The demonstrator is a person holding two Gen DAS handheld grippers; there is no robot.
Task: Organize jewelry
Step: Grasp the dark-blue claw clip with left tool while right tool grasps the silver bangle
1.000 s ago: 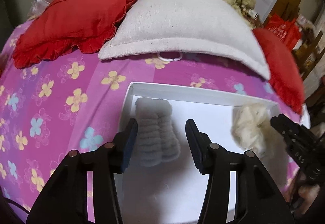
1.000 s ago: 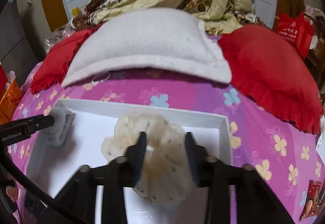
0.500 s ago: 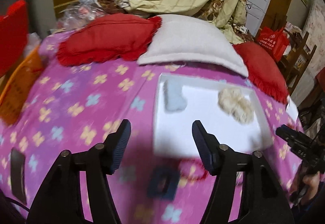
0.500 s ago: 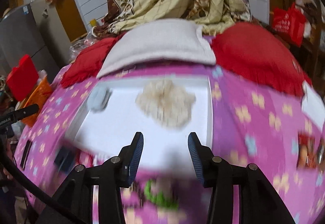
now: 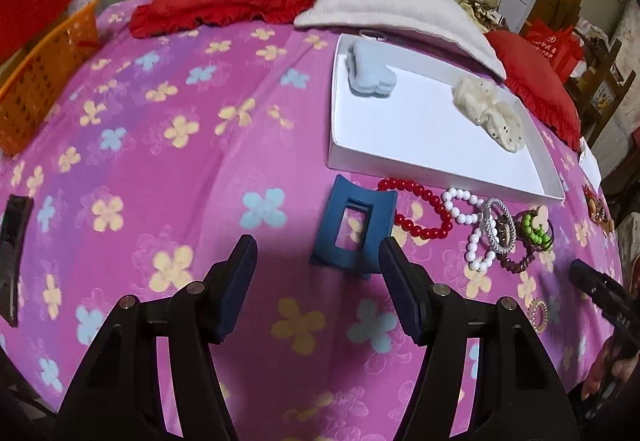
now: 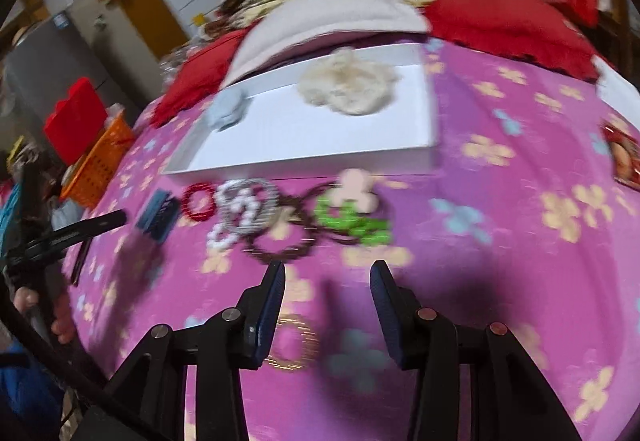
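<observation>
From the left wrist camera, the left gripper hangs over the pink flowered bedspread with its fingers spread wide and nothing between them. Just ahead of the right finger lies a blue hair claw clip, flat on the cloth. A white tray sits beyond it toward the pillow end of the bed, holding a pale blue scrunchie near its far left corner and a cream scrunchie against its right wall. Along the tray's near edge, on the bedspread, runs a row of jewelry: a red bead bracelet, a white bead bracelet touching it, a silver bangle lying over the white beads, a dark brown bracelet and a green bead bracelet. A small gold ring lies apart, nearer the bed's near edge. An orange basket stands at the left edge. The right wrist camera is blurred; the right gripper is also parted and holds nothing, with the gold ring just beside its left finger and the bracelets ahead of it.
</observation>
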